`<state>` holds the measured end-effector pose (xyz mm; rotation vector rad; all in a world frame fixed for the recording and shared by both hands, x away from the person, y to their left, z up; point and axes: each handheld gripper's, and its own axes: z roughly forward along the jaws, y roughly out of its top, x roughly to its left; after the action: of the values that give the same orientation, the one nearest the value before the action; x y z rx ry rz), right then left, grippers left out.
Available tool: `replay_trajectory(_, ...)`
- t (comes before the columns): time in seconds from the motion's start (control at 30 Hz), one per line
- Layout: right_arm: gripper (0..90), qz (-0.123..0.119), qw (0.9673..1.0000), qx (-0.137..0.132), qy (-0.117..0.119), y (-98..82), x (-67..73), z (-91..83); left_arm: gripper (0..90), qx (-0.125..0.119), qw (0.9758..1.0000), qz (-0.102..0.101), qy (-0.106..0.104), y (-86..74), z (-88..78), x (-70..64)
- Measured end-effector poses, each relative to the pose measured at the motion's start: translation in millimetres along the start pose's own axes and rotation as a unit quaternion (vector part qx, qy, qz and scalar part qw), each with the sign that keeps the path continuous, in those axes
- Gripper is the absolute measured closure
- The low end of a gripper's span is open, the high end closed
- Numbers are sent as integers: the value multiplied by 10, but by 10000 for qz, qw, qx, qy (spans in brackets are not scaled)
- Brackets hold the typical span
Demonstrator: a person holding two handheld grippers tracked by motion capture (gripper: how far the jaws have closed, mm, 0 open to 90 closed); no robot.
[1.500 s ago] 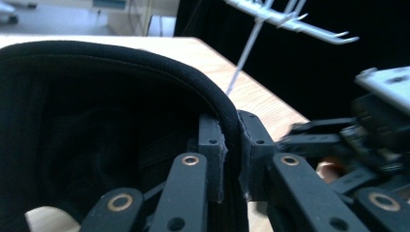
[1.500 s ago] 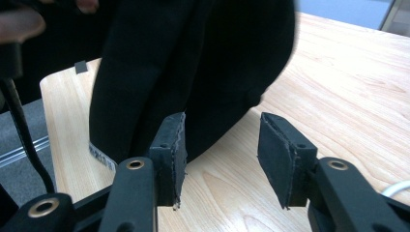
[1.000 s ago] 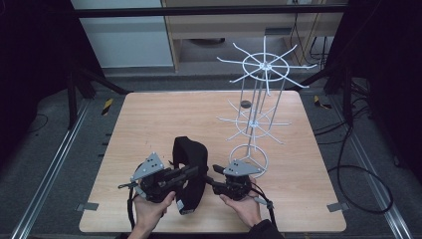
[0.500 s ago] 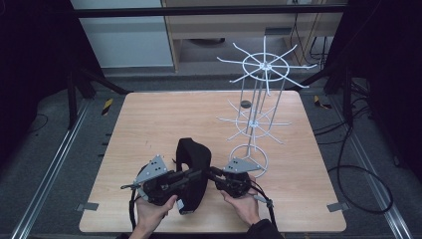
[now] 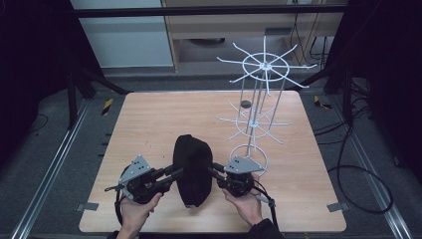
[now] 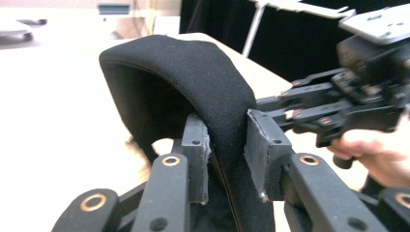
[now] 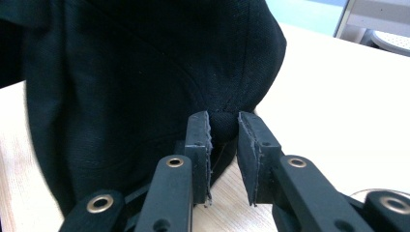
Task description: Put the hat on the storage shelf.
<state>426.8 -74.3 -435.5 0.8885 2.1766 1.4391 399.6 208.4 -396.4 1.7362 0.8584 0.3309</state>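
My left gripper (image 6: 227, 159) pinches the black cap (image 5: 193, 169) by its brim near the table's (image 5: 149, 119) front edge; my right gripper (image 7: 224, 159) clamps its crown button. A wire rack (image 5: 259, 99) stands toward the back right corner.

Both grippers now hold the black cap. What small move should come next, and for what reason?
Probably lift the black cap a little off the table with both together. The left gripper pinches its edge and the right gripper pinches a fold at the crown, so both grips look firm. The white wire rack with free hooks stands just behind.
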Motion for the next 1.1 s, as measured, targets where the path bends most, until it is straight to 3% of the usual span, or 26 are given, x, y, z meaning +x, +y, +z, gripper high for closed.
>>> replay_trajectory(0.13, 750, -119, 9999, 28, -7, 61, 57, 32, 644, 52, 9996, -14, 278, -52, -68, 105)
replay_trajectory(0.23, 750, -166, 9999, 21, 8, 121, 112, 90, 611, 192, 9979, -58, 611, -142, -107, 242)
replay_trajectory(0.33, 750, -156, 9999, 45, 15, 142, 141, 142, 610, 280, 9970, -159, 701, -195, -112, 325)
replay_trajectory(0.4, 899, -153, 9998, 19, 94, 163, 175, 187, 611, 384, 9960, -232, 778, -246, -114, 397)
replay_trajectory(0.47, 900, -69, 9999, -24, 130, 201, 216, 244, 611, 494, 9946, -262, 876, -298, -116, 447)
replay_trajectory(0.5, 900, -159, 9998, 91, 59, 231, 268, 313, 607, 621, 9922, -295, 1041, -348, -114, 493)
replay_trajectory(0.53, 900, -159, 9998, 91, 59, 231, 268, 313, 607, 621, 9922, -295, 1041, -348, -114, 493)
replay_trajectory(0.63, 891, -155, 9998, 122, 18, 238, 288, 358, 601, 780, 9885, -460, 1211, -409, -124, 587)
replay_trajectory(0.7, 882, -150, 9998, 148, -3, 227, 271, 345, 595, 934, 9848, -445, 1399, -445, -133, 635)
replay_trajectory(0.87, 869, -81, 9998, 187, -84, 166, 178, 267, 549, 1050, 9792, -444, 1677, -512, -188, 728)
replay_trajectory(0.97, 842, -60, 9997, 217, -124, 114, 123, 210, 537, 915, 9799, -460, 1712, -482, -221, 736)
replay_trajectory(1.1, 795, -43, 9995, 230, -213, 29, 31, 75, 519, 713, 9829, -323, 1667, -414, -250, 689)
